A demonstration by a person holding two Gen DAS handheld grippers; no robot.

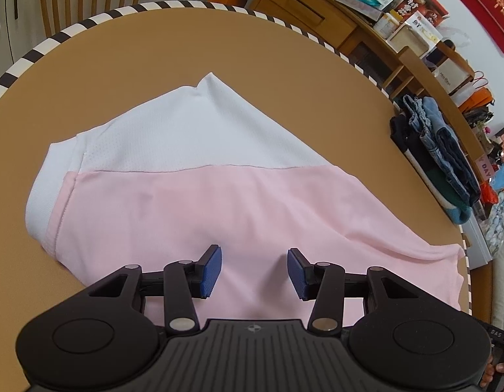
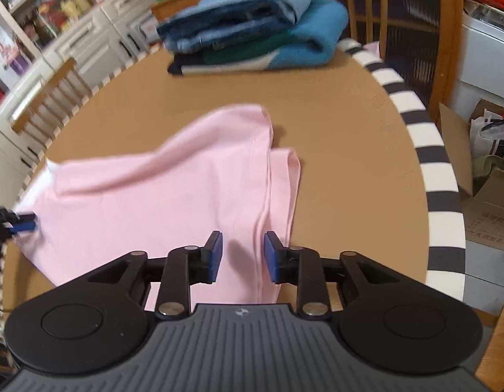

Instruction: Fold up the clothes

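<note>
Closest in the left wrist view, the left tongs (image 1: 254, 272) hang over the near part of a pink and white garment (image 1: 199, 202), their blue pads (image 1: 211, 271) apart with nothing between them. In the right wrist view, the right tongs (image 2: 243, 256) are also parted, blue pads either side of a raised crease in the pink cloth without pressing on it. The garment (image 2: 173, 183) lies partly folded on a round tan worktop (image 2: 350, 150), pink half nearest, its right side doubled over into layered edges. At the left edge of that view, the tips of the left tongs (image 2: 22, 223) show just above the cloth. Beyond the pink half, a white mesh panel (image 1: 186, 130) reaches toward the middle of the worktop (image 1: 284, 65). A black and white striped rim (image 2: 444, 196) runs round the edge. Farther off, well apart from the garment, a stack of folded clothes (image 2: 252, 32) sits near the far rim, jeans on top of blue and green pieces. Wooden chairs (image 2: 46, 104) and cluttered shelves (image 1: 399, 16) stand behind.
</note>
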